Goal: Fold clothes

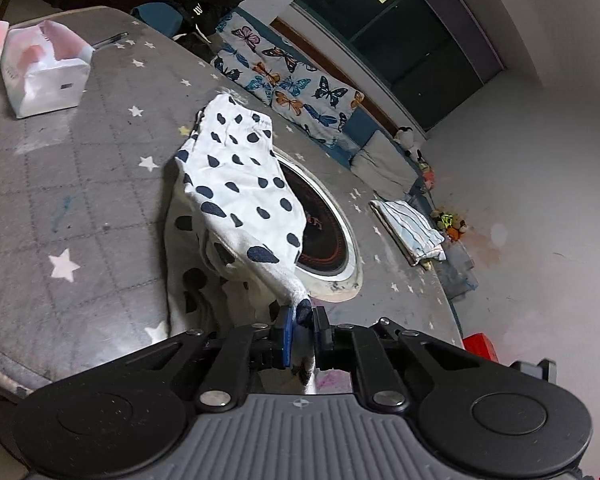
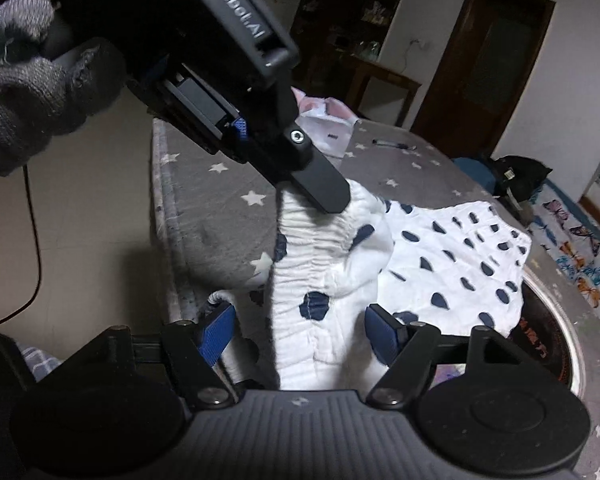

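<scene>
**Spotted garment pinched by the left gripper, right gripper spread around its waistband**

On the grey star-printed table cover [image 1: 60,184], seen from the left wrist, a white garment with dark blue spots [image 1: 236,184] rises from the surface in a drawn-up fold towards the camera. The left gripper [image 1: 302,320] has its blue-padded fingers [image 1: 287,328] closed tight on a narrow corner of the cloth, which passes between them and hangs a little below. The rest of the garment lies on the table ahead of the fingers, its far edge over the rim of a round inset burner [image 1: 332,240]. A folded striped cloth [image 1: 410,228] sits near the table's right edge, well apart. Two tissue packs [image 1: 44,76] stand at the far left, with a pen [image 1: 110,40] just beyond them. A butterfly-print cover [image 1: 284,76] lies past the table

From the right wrist, the same garment [image 2: 452,264] spreads flat to the right, while its gathered elastic waistband [image 2: 308,272] runs up the middle. The right gripper [image 2: 300,328] stands wide open, its blue fingers [image 2: 216,328] on either side of the waistband, holding nothing. Above, the left gripper's black finger [image 2: 320,188] presses onto the top of the waistband. A person's gloved hand [image 2: 24,80] grips that tool at upper left
</scene>
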Action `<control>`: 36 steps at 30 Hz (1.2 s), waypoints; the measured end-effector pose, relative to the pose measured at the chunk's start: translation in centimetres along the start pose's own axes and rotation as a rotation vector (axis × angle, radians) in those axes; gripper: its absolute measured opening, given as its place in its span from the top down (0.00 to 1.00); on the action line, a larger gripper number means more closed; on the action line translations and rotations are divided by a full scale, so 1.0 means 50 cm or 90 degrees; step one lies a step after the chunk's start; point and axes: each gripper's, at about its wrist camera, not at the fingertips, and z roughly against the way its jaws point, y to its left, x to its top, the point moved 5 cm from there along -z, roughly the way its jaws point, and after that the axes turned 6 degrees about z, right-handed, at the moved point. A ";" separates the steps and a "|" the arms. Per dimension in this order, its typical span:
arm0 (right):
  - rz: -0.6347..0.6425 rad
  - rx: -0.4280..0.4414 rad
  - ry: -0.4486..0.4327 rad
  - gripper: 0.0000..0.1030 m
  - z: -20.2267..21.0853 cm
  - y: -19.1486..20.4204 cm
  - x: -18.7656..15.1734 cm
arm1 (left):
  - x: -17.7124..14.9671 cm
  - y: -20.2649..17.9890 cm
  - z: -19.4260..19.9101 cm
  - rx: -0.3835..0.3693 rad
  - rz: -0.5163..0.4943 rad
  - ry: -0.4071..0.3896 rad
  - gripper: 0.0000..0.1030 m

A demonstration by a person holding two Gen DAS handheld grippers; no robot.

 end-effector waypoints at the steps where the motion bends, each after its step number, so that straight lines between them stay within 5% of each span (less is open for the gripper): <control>1: 0.004 -0.013 -0.001 0.22 0.000 0.000 0.000 | 0.001 -0.003 -0.001 -0.002 0.001 0.001 0.89; 11: -0.006 -0.055 -0.012 0.21 0.021 -0.018 -0.001 | 0.005 -0.025 -0.011 -0.011 -0.006 0.012 0.89; 25: 0.049 -0.212 0.056 0.21 0.058 -0.034 -0.050 | -0.036 0.017 -0.023 0.015 0.007 0.050 0.89; 36: 0.006 -0.120 0.084 0.21 0.061 -0.036 -0.086 | -0.069 0.071 -0.024 0.058 -0.015 0.082 0.85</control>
